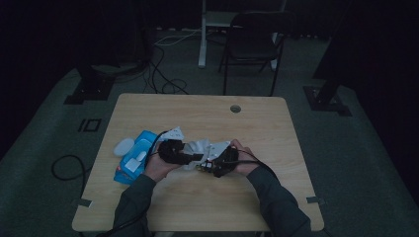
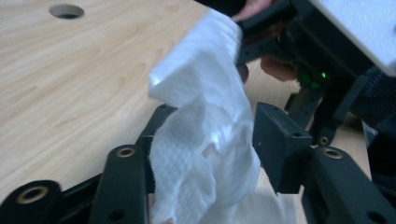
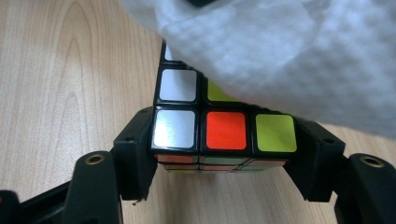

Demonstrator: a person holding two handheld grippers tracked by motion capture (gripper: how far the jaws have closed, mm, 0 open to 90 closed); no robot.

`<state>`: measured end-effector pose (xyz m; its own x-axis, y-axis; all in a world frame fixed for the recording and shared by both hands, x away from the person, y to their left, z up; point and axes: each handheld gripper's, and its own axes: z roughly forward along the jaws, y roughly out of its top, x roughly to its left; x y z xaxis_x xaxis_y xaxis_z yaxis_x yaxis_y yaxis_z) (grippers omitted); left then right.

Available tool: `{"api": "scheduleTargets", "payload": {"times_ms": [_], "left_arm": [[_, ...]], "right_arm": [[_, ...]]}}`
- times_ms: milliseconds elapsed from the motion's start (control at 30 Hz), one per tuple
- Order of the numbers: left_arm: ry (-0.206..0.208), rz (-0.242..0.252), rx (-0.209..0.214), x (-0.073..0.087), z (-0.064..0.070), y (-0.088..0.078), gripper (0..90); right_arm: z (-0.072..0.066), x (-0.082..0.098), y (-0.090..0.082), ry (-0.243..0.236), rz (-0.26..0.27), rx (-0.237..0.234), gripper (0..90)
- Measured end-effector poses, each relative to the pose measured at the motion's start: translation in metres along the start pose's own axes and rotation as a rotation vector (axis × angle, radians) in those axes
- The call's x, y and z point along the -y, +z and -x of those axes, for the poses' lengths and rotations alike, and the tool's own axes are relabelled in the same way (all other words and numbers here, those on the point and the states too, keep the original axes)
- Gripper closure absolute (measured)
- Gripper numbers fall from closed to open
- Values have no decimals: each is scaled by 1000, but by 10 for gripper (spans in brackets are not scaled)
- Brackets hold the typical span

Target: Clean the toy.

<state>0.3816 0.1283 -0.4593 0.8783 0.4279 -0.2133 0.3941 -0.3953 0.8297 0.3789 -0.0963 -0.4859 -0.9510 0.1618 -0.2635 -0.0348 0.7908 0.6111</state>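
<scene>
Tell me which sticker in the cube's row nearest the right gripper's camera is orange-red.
The middle one on the puzzle cube. It sits between a white sticker on its left and a yellow-green sticker on its right, below the white tissue.

Your left gripper (image 2: 205, 140) has its 2 black jaws rising from the bottom edge, with a crumpled white tissue (image 2: 205, 126) between them. The tissue bunches up between the jaws and climbs toward the top, where its upper part spreads into a flatter, folded flap. The jaw on the right sits close against the tissue; the one on the left is partly hidden behind it. Under it all lies the light wood desk (image 2: 70, 84), with a round hole (image 2: 66, 10) near the top left corner. At the upper right your other gripper (image 2: 299, 51) shows, black, with a small green light (image 2: 322, 74) glowing and fingers (image 2: 275, 67) wrapped beside it.
</scene>
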Motion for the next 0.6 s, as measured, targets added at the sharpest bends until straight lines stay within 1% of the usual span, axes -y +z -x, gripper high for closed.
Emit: {"api": "scheduleTargets", "payload": {"times_ms": [100,133,167,200,233,267,300,333,367,433,533,600], "left_arm": [[3,26,-9,-1,-1,-4,496],[3,27,-5,-1,-1,-4,510],[8,20,-11,-1,0,-4,593],[19,7,-39,-1,1,-2,672],[23,-3,-57,0,2,0,736],[23,-3,-67,0,1,1,784],[22,1,-78,1,1,1,810],[23,3,-88,1,0,1,825],[23,3,-88,1,0,1,836],[37,-5,-123,0,0,3,861],[30,-2,-149,-2,-3,5,878],[26,1,-157,-4,-5,7,882]], "right_arm": [[-1,0,0,-3,2,-5,343],[-1,-1,0,-4,3,-6,343],[-1,-1,1,-4,7,-6,343],[-1,-1,0,-5,7,-9,343],[-2,-2,0,-2,10,-13,343],[-2,-2,1,-2,12,-14,343],[-2,-3,1,0,14,-15,343],[-2,-3,0,-1,15,-16,343],[-2,-3,0,-1,15,-16,343],[-1,-4,0,4,20,-20,343],[-3,-5,0,-2,17,-31,343],[-5,-6,-1,-12,24,-38,343]]}}
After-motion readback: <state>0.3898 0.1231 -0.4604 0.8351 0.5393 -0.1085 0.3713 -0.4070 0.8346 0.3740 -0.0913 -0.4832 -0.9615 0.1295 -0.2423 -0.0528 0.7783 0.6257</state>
